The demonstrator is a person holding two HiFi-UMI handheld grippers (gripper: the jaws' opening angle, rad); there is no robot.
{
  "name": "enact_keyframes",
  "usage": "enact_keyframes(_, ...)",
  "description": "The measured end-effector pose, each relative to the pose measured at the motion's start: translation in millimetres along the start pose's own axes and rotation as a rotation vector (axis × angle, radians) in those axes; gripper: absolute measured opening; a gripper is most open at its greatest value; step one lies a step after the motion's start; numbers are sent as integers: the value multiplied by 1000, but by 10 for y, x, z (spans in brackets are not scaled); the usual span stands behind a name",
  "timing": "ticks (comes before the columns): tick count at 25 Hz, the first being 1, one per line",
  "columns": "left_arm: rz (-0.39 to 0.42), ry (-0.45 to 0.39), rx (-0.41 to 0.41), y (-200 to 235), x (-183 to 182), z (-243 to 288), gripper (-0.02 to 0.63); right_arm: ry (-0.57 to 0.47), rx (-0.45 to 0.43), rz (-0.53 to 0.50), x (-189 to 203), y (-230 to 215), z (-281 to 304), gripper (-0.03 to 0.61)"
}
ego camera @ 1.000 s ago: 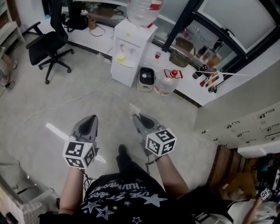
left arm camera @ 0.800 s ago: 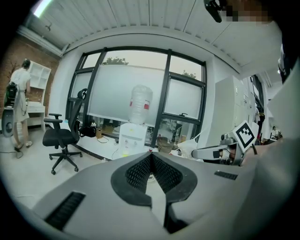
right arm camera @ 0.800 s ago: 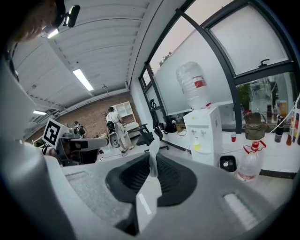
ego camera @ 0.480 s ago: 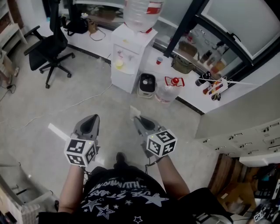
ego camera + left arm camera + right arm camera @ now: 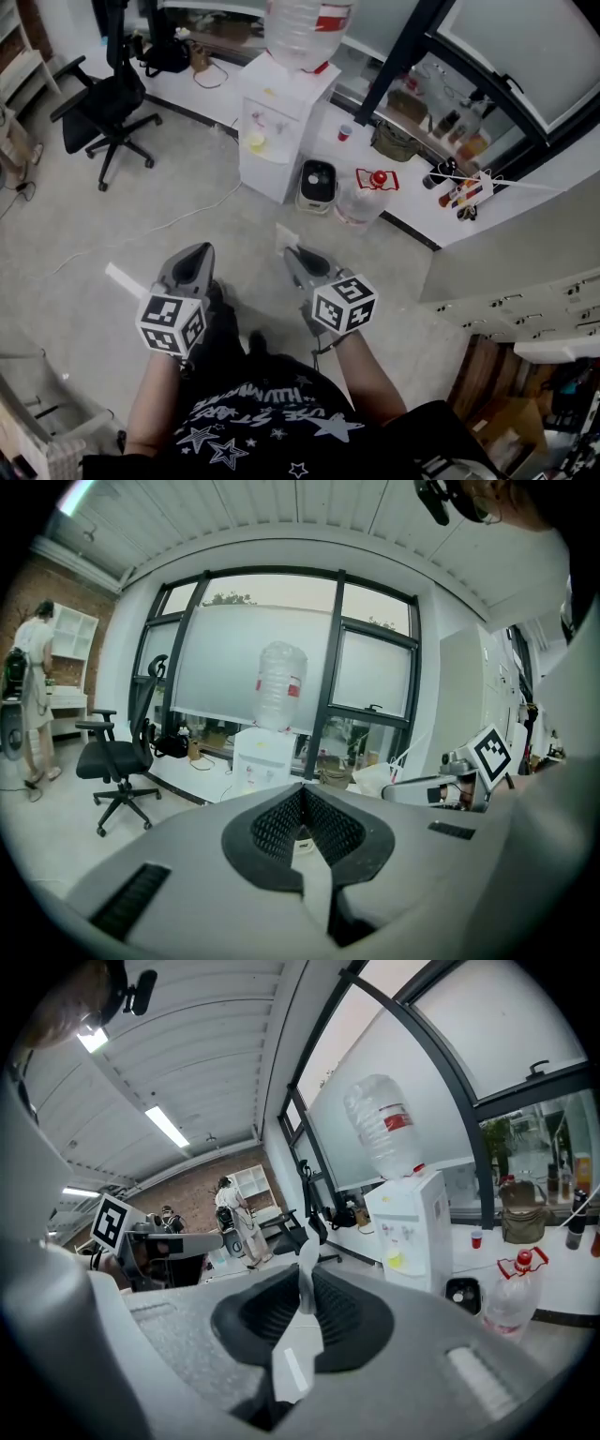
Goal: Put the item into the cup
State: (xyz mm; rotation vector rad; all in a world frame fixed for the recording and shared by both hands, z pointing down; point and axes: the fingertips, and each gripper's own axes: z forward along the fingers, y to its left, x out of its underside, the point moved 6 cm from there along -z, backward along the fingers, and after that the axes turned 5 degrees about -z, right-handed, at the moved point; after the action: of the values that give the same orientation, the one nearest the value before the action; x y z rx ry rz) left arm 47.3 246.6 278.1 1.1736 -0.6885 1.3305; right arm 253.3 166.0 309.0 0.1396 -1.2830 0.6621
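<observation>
Right gripper (image 5: 306,1290) tight on thin white item (image 5: 306,1258); left gripper (image 5: 302,797) closed, empty.

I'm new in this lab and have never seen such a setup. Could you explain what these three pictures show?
No robot here: a person holds a two-jaw gripper in each hand. The downward picture comes from a camera on the person's head and shows the left gripper and the right gripper above the floor. The other two come from cameras riding on each gripper, looking along its jaws. No table is in view, only an office with a water dispenser and an office chair. The left gripper's jaws are together with nothing between them; the right gripper pinches a thin white strip.
</observation>
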Motion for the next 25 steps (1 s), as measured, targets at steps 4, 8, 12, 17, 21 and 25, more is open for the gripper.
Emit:
enact_keyframes(4,7,4,16,107,-82,242,5,21,5,5,-11,-98,108,35)
enact_keyframes(8,2,15,58,202,-112,532,6,35,41,16,-23,-273,267,34)
enact_keyframes(12,-13,29,72,412,-149,791,5,52,63,17,-74,-438,479,34)
enact_keyframes(17,-31,47,75,724,-230,1130,6,68,90,30,-148,-682,762,34)
enact_keyframes(21,-31,62,87,959,-318,1384,6,87,102,37,-197,-850,1056,34)
enact_keyframes(25,-36,88,100,1220,-431,1662,6,99,108,43,-342,-989,1421,35)
